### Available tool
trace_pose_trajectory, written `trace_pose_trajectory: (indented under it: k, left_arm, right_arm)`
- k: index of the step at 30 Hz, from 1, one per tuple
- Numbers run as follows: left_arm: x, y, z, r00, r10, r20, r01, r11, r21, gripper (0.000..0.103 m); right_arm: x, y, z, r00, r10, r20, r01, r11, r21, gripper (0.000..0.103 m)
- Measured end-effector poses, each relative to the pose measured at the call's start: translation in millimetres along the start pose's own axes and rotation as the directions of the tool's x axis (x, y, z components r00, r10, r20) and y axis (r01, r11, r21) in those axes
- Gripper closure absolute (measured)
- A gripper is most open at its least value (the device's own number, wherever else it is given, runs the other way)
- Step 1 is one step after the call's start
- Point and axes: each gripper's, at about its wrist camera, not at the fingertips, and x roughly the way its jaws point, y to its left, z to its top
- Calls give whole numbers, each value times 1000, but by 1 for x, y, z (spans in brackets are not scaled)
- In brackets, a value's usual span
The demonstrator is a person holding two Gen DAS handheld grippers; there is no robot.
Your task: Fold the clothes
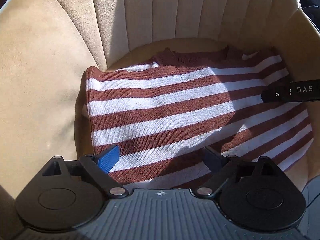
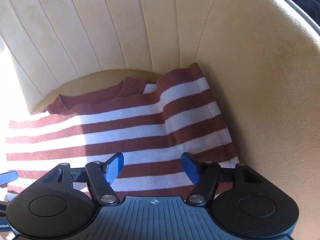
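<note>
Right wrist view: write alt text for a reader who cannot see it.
A brown-and-white striped sweater lies folded on the seat of a beige upholstered chair, its right edge against the chair's side. The right gripper is above its near part, blue fingers apart and holding nothing. Bright sunlight washes out the sweater's left side.

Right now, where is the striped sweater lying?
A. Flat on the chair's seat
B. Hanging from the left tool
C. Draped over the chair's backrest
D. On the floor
A: the striped sweater lies spread on the beige chair seat, collar toward the backrest, and no tool grips it.
</note>
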Motion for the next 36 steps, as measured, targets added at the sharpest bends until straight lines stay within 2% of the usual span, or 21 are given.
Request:
trace_pose_trajectory:
  k: [5,7,9,14,18,21,24,25,27,30,33,36]
  left_arm:
    - [-40,-3,6,999,24,29,-23,999,-28,11]
    - [-60,-7,9,998,35,44,-34,999,-32,11]
    - [-83,-13,13,997,60,56,-58,998,-38,10]
    - [-135,-22,22,994,74,78,-66,994,-92,5]
    - [-158,-30,22,994,62,86,-55,995,-88,4]
    - [-162,-31,18,996,25,88,-18,997,-77,3]
    - [-141,-25,-3,997,-7,75,11,999,-47,3]
    - [-129,-25,-14,998,6,58,-5,1000,-19,4]
    - [-102,-30,-41,999,53,13,-54,996,77,4]
    - [-67,-44,-82,993,115,-9,-108,956,271,8]
    - [-41,-52,-102,989,149,9,-142,917,373,10]
    - [-21,-60,-107,985,165,44,-167,879,447,10]
  right_arm:
    - [-52,-7,-21,998,-35,42,36,999,-10,36]
    - [-77,-7,-29,997,-57,61,58,998,-13,28]
    - [-105,-7,-34,994,-65,93,65,998,6,14]
    - [-172,0,-42,982,-61,177,54,998,45,1]
    - [-215,4,-51,975,-49,216,43,999,32,1]
    - [-225,2,-59,977,-21,212,11,999,49,1]
    - [-206,-12,-73,982,68,179,-96,984,153,4]
    - [-196,-19,-78,982,91,163,-123,972,200,7]
    - [-159,-37,-95,984,128,123,-163,929,333,23]
    - [-108,-65,-122,983,151,107,-184,834,520,32]
    - [-68,-85,-144,978,166,128,-210,737,642,40]
    - [-40,-96,-158,976,169,139,-218,687,694,42]
